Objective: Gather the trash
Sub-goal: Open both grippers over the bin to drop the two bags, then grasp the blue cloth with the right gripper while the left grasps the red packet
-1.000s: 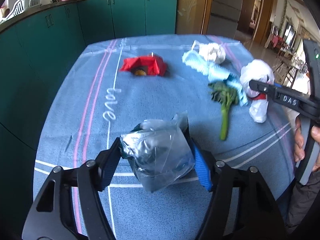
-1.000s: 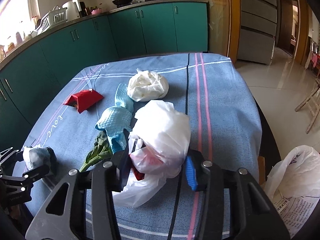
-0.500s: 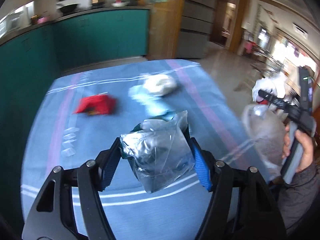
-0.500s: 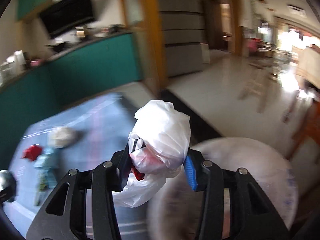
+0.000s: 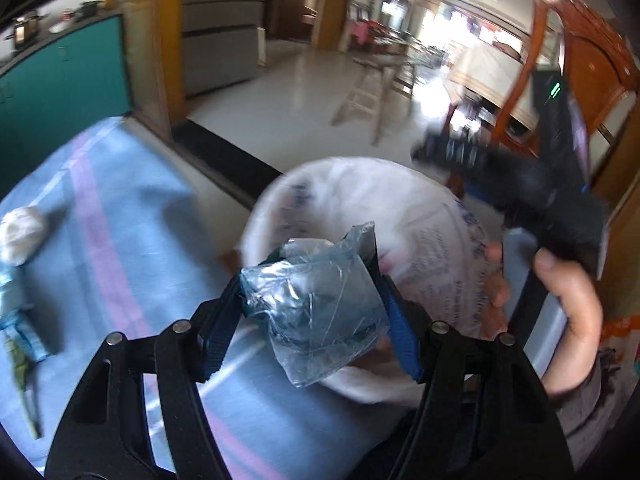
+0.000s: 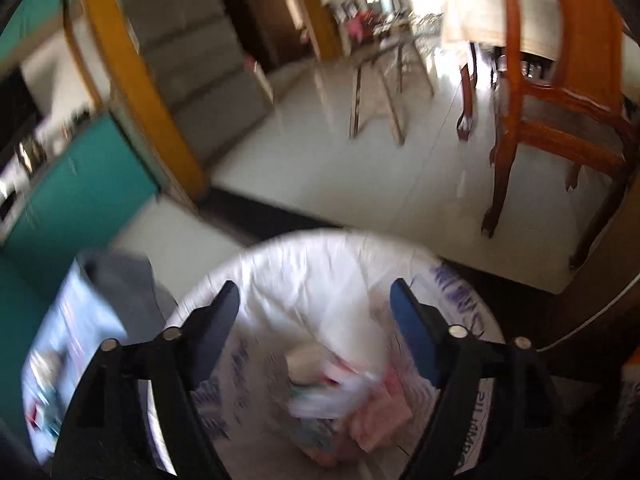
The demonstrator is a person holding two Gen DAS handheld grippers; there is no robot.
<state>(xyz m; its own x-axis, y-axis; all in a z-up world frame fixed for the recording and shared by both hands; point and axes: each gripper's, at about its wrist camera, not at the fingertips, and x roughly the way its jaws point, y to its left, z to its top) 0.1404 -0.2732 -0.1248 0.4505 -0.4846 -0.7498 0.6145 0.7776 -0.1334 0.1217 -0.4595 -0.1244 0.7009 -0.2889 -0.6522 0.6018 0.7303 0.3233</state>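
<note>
My left gripper (image 5: 312,292) is shut on a crumpled clear plastic bag (image 5: 320,320), held over the near rim of a bin lined with a white printed bag (image 5: 340,184). In the right wrist view my right gripper (image 6: 316,296) hangs over the same lined bin (image 6: 312,264). Its jaws are opening and nothing is between them. Below them a white bag with red in it (image 6: 336,396) lies blurred among other trash inside the bin. A hand (image 5: 568,300) holds the right tool at the far side of the bin.
The blue-clothed table (image 5: 120,240) lies to the left, with a white bundle (image 5: 20,236), a light blue cloth (image 5: 12,312) and a green stalk (image 5: 20,364) on it. A wooden chair (image 6: 560,92) and a stool (image 6: 376,80) stand on the tiled floor beyond.
Both grippers swung right from over the table to the bin. The right jaws opened and the white bag left them. The left gripper kept the clear bag.
</note>
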